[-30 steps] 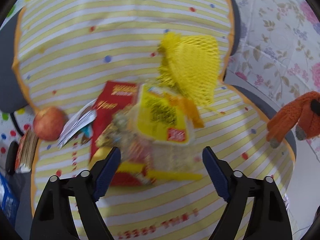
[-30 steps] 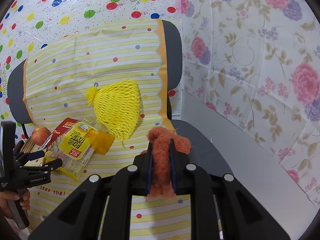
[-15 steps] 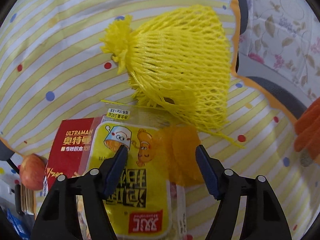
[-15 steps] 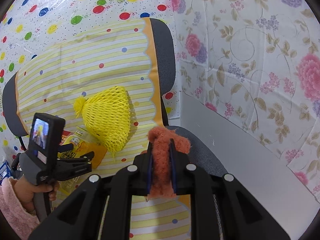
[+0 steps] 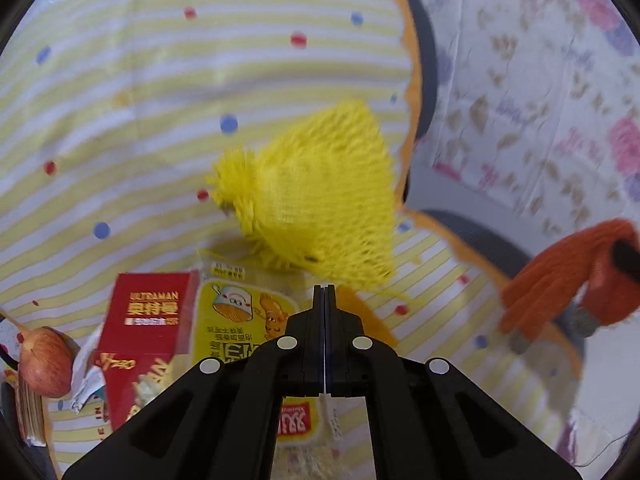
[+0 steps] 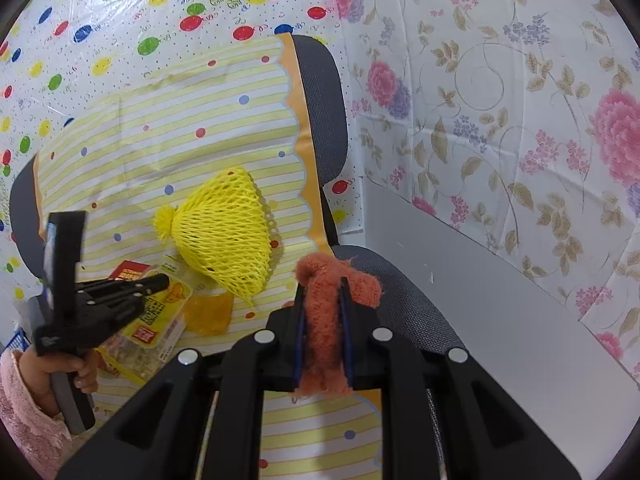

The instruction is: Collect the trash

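A yellow foam fruit net (image 5: 320, 204) lies on the striped cloth of a chair seat (image 5: 168, 80); it also shows in the right wrist view (image 6: 224, 232). A yellow snack packet (image 5: 236, 328) and a red Ultraman box (image 5: 144, 336) lie just in front of it. My left gripper (image 5: 324, 292) is shut with nothing visible between its jaws, its tips at the packet's far edge beside the net; it also shows in the right wrist view (image 6: 162, 280). My right gripper (image 6: 322, 300) is shut on an orange knitted glove (image 6: 332, 284), held over the seat's right side.
An apple (image 5: 44, 360) and crumpled paper (image 5: 86, 384) lie at the seat's left edge. An orange wrapper (image 6: 210, 312) lies beside the packet. The grey chair back (image 6: 320, 92) stands behind, with a floral-covered wall (image 6: 500, 120) to the right.
My left gripper has closed from wide open to shut and moved forward over the packet toward the net. My right gripper keeps hold of the glove, almost still.
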Demonstrator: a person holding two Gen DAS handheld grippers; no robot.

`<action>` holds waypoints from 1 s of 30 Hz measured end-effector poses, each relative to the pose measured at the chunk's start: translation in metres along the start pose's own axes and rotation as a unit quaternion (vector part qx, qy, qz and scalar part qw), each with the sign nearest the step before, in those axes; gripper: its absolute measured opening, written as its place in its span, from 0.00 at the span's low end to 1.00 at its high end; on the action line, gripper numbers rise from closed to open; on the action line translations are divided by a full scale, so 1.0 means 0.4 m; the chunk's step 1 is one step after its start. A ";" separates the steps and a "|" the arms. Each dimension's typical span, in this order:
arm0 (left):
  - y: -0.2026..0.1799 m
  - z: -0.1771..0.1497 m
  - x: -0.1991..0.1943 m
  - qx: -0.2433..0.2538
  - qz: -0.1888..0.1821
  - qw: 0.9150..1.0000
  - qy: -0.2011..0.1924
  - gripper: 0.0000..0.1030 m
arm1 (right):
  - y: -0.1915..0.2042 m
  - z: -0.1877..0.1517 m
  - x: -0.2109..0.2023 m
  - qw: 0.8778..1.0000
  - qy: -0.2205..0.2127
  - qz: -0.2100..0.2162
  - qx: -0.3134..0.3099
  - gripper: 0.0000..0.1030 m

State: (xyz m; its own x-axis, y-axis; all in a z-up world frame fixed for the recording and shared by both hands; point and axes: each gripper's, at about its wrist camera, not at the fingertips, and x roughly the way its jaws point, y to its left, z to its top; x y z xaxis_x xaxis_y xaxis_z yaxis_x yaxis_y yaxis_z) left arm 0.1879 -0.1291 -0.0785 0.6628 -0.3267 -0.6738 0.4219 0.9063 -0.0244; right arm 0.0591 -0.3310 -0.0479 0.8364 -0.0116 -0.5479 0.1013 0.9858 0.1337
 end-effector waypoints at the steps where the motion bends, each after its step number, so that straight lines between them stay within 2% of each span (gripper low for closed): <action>1: -0.004 0.003 -0.023 0.000 0.002 1.000 -0.004 0.01 | 0.005 0.000 -0.009 1.000 -0.003 -0.001 -0.004 0.14; 3: -0.014 0.002 -0.035 -0.002 0.000 1.000 -0.002 0.07 | 0.014 -0.005 -0.024 1.000 -0.006 -0.005 -0.009 0.14; 4: -0.025 -0.003 -0.023 0.002 -0.011 1.000 0.011 0.25 | 0.016 -0.008 -0.028 1.000 -0.007 -0.007 -0.010 0.14; 5: -0.039 -0.007 -0.011 0.005 -0.007 1.000 0.017 0.50 | 0.015 -0.010 -0.031 1.000 -0.007 -0.009 -0.010 0.14; 6: -0.056 -0.016 0.006 0.010 0.001 1.000 0.022 0.58 | 0.012 -0.015 -0.033 1.000 -0.005 -0.009 -0.008 0.14; 7: -0.074 -0.026 0.036 0.016 0.003 0.999 0.032 0.59 | 0.008 -0.017 -0.033 1.000 -0.004 -0.010 -0.008 0.14; 10: -0.098 -0.057 0.085 0.015 -0.006 0.998 0.059 0.59 | -0.008 -0.021 -0.032 1.000 -0.002 -0.018 -0.006 0.14; 16: -0.129 -0.077 0.199 0.027 0.010 0.994 0.104 0.51 | -0.055 -0.020 -0.009 1.000 0.004 -0.023 0.005 0.14; 19: -0.108 -0.074 0.225 0.004 0.003 0.992 0.126 0.47 | -0.069 -0.026 0.005 1.000 0.010 -0.021 0.010 0.14; 24: -0.064 -0.066 0.229 -0.035 0.007 0.992 0.123 0.24 | -0.078 -0.039 0.016 1.000 0.013 -0.013 0.017 0.14; 26: -0.054 -0.062 0.231 -0.038 0.017 0.992 0.123 0.07 | -0.077 -0.045 0.020 1.000 0.016 -0.011 0.020 0.14; 30: -0.041 -0.058 0.201 -0.034 0.001 0.993 0.112 0.01 | -0.069 -0.049 0.016 1.000 0.018 -0.014 0.018 0.14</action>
State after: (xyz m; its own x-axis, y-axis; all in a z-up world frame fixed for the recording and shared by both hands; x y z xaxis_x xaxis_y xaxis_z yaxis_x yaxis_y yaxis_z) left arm 0.2200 -0.1642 -0.1495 0.5069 -0.2631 -0.8209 0.3730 0.9255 -0.0663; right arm 0.0512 -0.3551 -0.0713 0.8130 -0.0318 -0.5814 0.1439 0.9785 0.1476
